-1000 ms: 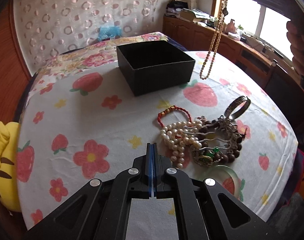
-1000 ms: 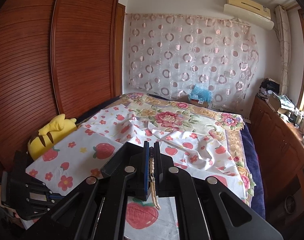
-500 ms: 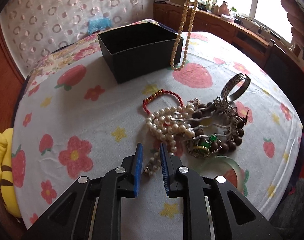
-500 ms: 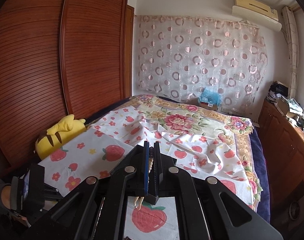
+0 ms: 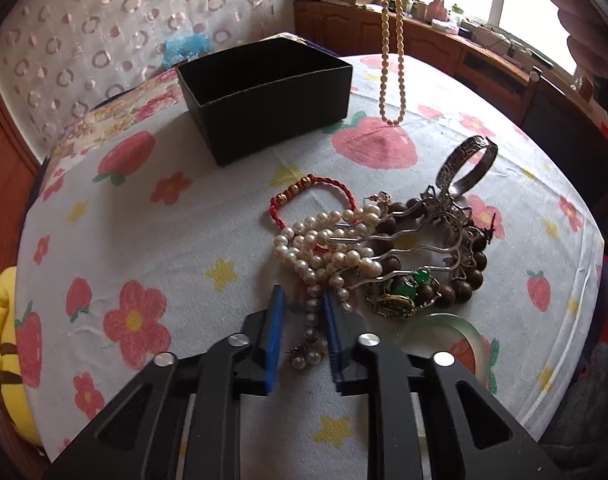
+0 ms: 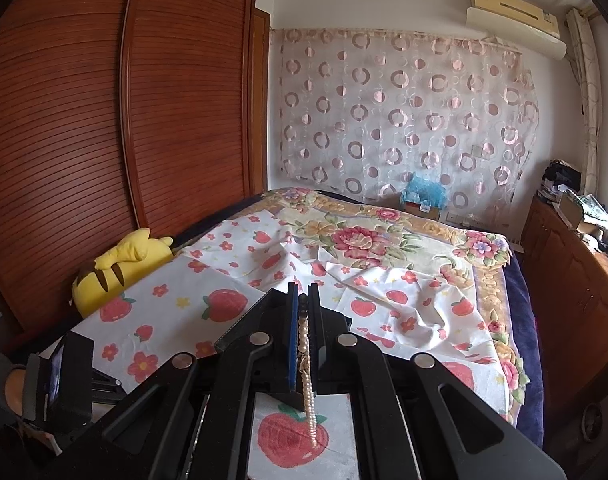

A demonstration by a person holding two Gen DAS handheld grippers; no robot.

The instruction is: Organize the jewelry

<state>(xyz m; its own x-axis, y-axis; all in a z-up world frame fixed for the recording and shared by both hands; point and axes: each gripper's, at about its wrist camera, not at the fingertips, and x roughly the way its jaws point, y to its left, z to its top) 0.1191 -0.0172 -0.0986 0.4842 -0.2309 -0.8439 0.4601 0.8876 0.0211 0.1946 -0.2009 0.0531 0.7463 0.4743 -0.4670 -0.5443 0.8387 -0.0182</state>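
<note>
A black open box stands at the back of the table. A cream bead necklace hangs in the air to the right of the box, held from above by my right gripper, which is shut on its beads. A tangled pile of jewelry lies in front: a white pearl strand, a red cord bracelet, brown wooden beads, a silver hair comb, a silver bangle and a green pendant. My left gripper is open, its fingers astride the pearl strand's loose end.
A pale green jade bangle lies at the pile's near right. The round table has a strawberry-print cloth. A yellow plush toy sits off the left edge. A bed and wooden cabinets lie beyond.
My left gripper has opened and moved forward onto the pearl strand's end. The hanging cream necklace has stayed near the box's right side, held higher in view.
</note>
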